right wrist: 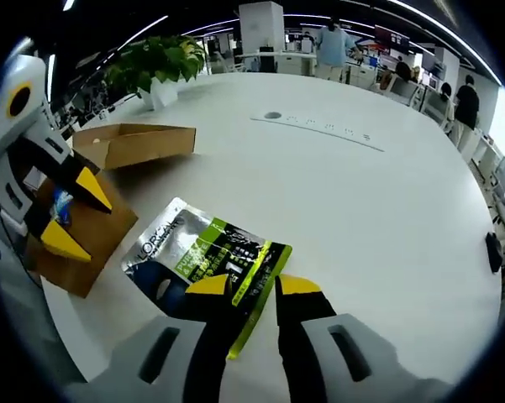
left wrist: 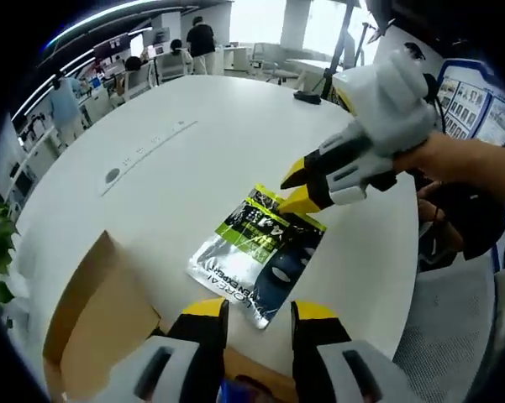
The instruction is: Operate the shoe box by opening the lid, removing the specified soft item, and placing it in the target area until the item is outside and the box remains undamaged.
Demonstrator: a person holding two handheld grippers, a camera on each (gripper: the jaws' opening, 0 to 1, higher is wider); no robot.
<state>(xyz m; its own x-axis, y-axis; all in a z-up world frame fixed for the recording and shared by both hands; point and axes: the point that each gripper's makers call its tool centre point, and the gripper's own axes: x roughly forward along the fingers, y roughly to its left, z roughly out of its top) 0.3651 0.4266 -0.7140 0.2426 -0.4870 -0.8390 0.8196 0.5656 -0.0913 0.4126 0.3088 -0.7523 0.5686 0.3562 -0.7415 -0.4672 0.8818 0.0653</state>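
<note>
Right claw (right wrist: 252,285) parted, tips at the foil pouch's (right wrist: 206,252) near edge, perhaps touching; pouch flat beside cardboard box (right wrist: 134,143).

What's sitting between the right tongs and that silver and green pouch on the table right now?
Nothing visible. The right tongs are open right at the near edge of the pouch, which lies flat on the white table, outside the cardboard box.

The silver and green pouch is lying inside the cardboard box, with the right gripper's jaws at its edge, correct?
Not quite. The pouch is lying on the white table, outside the cardboard box; the right gripper view shows it. The right gripper does have its jaws at the pouch's edge.
</note>
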